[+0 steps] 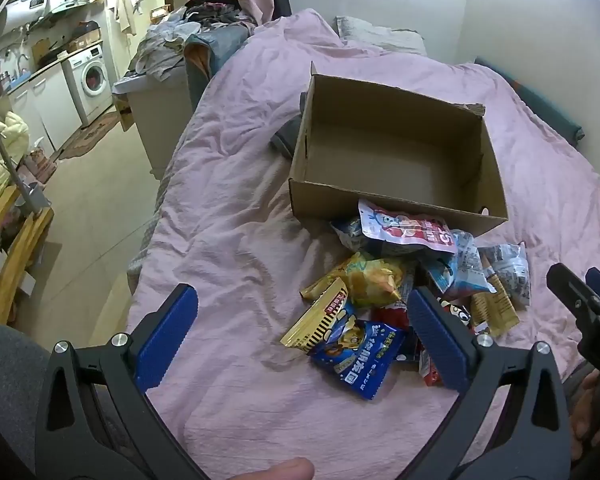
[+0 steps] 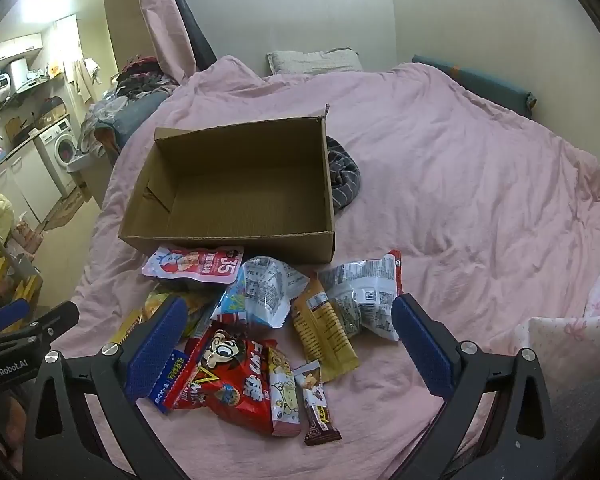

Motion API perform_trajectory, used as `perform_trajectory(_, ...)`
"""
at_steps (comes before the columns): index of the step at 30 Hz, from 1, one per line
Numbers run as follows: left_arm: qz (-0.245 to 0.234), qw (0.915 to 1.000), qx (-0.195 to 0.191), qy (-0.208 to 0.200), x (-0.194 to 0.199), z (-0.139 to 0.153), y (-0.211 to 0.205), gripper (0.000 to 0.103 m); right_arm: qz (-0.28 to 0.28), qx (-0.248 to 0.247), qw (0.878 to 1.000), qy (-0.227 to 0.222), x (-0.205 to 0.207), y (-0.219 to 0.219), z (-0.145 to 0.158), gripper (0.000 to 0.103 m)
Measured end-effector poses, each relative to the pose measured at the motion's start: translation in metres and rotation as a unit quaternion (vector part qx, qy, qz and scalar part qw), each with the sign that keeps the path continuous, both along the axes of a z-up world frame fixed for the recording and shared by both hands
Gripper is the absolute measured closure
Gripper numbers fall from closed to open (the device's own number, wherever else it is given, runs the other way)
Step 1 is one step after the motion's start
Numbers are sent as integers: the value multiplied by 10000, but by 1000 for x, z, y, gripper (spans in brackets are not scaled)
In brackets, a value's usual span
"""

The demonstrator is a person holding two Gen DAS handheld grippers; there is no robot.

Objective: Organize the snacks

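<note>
An open, empty cardboard box (image 1: pixel 384 200) (image 2: pixel 236 242) sits on the pink bed. A pile of snack packets lies against its near wall: a pink pouch (image 1: pixel 406 230) (image 2: pixel 196 266), a yellow bag (image 1: pixel 370 282), a blue packet (image 1: pixel 360 354), a red bag (image 2: pixel 228 380), silver packets (image 2: pixel 360 292), a tan bar (image 2: pixel 326 330) and a small chocolate bar (image 2: pixel 318 408). My left gripper (image 1: pixel 300 330) is open and empty, hovering over the pile's left side. My right gripper (image 2: pixel 286 340) is open and empty above the pile. The right gripper's tip also shows in the left wrist view (image 1: pixel 584 292).
The pink bedsheet (image 2: pixel 460 180) spreads wide to the right. A grey striped cloth (image 2: pixel 342 178) lies behind the box. The bed's left edge drops to the floor (image 1: pixel 92 216), with a wooden rack (image 1: pixel 8 248) and a kitchen with a washing machine (image 1: pixel 90 76) beyond.
</note>
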State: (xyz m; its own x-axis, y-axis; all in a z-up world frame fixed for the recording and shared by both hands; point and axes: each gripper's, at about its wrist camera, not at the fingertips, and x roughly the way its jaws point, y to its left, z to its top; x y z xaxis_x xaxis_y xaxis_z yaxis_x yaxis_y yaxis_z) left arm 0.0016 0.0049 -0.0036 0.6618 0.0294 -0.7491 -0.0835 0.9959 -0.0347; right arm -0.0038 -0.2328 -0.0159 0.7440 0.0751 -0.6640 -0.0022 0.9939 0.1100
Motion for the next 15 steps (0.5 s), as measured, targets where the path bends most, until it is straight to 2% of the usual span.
perform_trajectory(15, 9, 10000, -11, 2, 0, 0, 2, 0, 10, 28, 10000, -10, 1, -1, 3, 0)
